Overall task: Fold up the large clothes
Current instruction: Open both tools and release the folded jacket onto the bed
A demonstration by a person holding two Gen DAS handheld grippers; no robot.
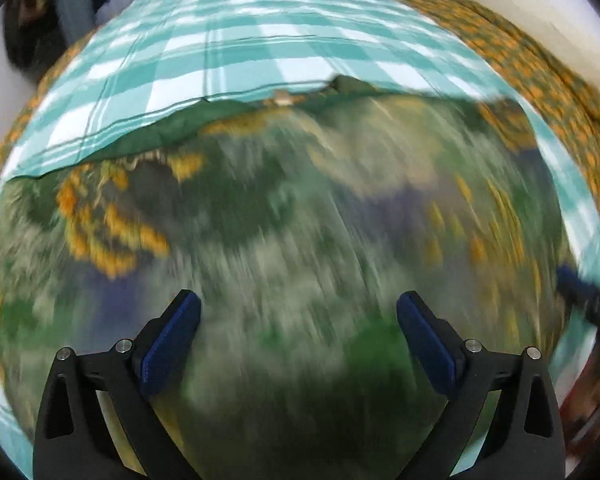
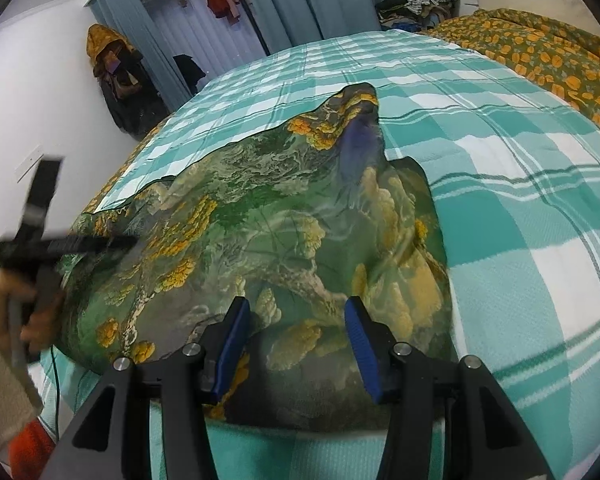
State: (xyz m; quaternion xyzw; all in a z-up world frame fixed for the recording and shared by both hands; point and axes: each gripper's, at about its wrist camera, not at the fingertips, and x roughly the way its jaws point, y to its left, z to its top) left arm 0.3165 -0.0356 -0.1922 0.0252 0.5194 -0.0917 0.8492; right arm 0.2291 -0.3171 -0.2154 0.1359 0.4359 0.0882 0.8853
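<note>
green printed garment (image 2: 260,232) looks sharp rightward, seemingly motion-blurred leftward.

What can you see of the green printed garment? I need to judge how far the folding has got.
The green printed garment is thin, slightly glossy-looking cloth with yellow-orange flower clusters, pale foliage and a blue-violet patch. It lies spread but rumpled on the teal checked bedspread, one corner peaked toward the far side. The right gripper sits at its near edge, jaws open; the left gripper, also open, is over it. That view is motion-blurred.
</note>
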